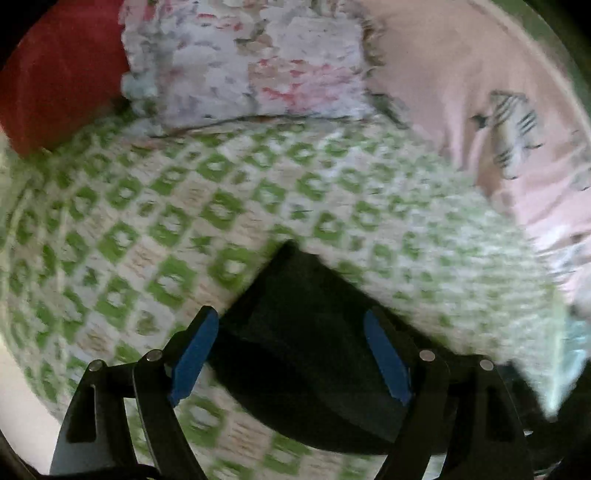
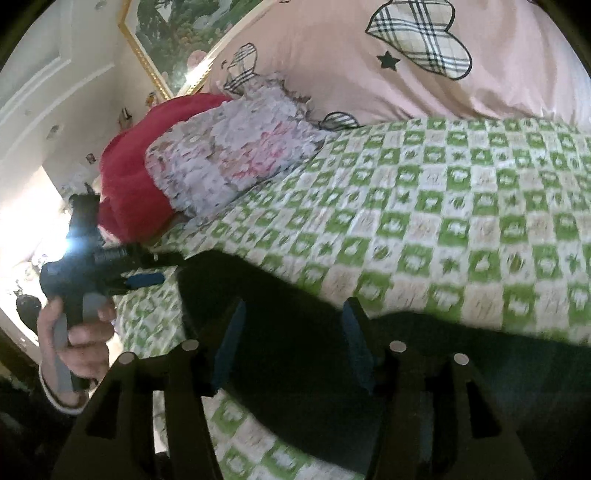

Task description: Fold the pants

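The dark pants (image 1: 306, 332) lie on a green-and-white checked bedspread (image 1: 166, 206). In the left wrist view my left gripper (image 1: 291, 332) is open, its blue-padded fingers (image 1: 195, 354) on either side of a corner of the pants. In the right wrist view my right gripper (image 2: 291, 321) is open over the pants (image 2: 295, 350), which stretch across the bedspread (image 2: 443, 221). The left gripper (image 2: 147, 269) also shows there at the left, held in a hand at the pants' left end.
A floral pillow (image 1: 251, 62) and a red cushion (image 1: 62, 70) lie at the far side of the bed. A pink duvet with plaid hearts (image 2: 369, 55) lies behind. A framed picture (image 2: 166, 33) hangs on the wall.
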